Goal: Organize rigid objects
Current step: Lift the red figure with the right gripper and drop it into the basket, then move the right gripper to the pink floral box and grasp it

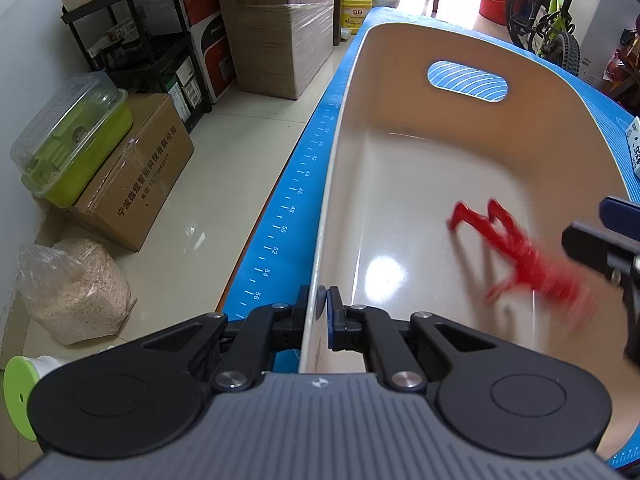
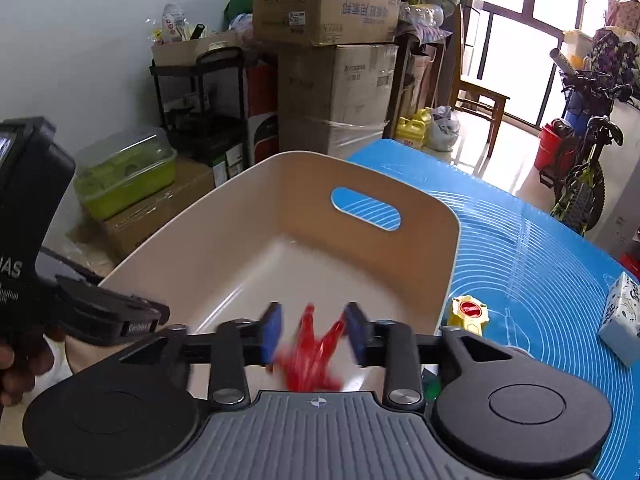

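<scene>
A cream plastic bin with a handle slot stands on the blue mat. My left gripper is shut on the bin's near-left rim. A red toy lobster, blurred by motion, is inside the bin, below my right gripper, whose finger shows at the right edge. In the right wrist view my right gripper is open over the bin, and the blurred red lobster is between and below its blue pads, free of them.
A yellow toy with a red centre and a white patterned box lie on the blue mat right of the bin. Cardboard boxes, a green container, a black shelf and a bicycle surround the table.
</scene>
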### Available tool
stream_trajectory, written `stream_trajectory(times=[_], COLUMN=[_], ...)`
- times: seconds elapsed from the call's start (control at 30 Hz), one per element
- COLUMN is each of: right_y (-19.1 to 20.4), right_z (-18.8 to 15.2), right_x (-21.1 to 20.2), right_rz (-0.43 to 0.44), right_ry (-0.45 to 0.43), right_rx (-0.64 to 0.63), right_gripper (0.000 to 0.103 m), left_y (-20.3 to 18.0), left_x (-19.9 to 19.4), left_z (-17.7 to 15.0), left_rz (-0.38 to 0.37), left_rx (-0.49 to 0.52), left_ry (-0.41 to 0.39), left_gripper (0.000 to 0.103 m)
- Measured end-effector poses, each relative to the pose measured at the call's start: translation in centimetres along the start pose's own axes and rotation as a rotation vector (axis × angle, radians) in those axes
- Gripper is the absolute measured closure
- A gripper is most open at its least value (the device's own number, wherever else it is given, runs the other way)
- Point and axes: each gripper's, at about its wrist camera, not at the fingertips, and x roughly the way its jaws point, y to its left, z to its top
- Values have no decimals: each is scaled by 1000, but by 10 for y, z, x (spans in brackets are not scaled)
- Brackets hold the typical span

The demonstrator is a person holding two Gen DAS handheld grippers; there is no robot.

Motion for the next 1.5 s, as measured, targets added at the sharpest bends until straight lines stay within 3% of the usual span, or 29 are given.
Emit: stream_trajectory(times=[0.17, 0.4, 0.6, 0.83, 1.03, 1.3, 1.5], right_y=[-13, -55, -94, -113, -118, -112, -108], right_z=[-5, -20, -40, -67, -86, -96, -101], right_x=[-18, -42, -43, -19, 13, 36, 49], right_rz=[30, -69, -165, -222, -210, -189, -187], right_ry=[-34, -74, -41, 74, 181, 188, 190], right_rx=[29, 95, 178, 272, 349, 270, 302], right_gripper=[37, 32, 27, 21, 18, 15, 15], left_y=[0, 1, 1, 1, 2, 3, 4], left_x=[-1, -1, -1, -2, -3, -4, -4], left_z=[1, 2, 1, 2, 2, 1, 2], left_rz=[-1, -1, -1, 0, 1, 1, 2], left_rx=[2, 2, 3, 3, 4, 5, 5], left_ry=[0, -1, 0, -1, -1, -1, -1], left_gripper=[94, 94, 94, 94, 94, 93, 93])
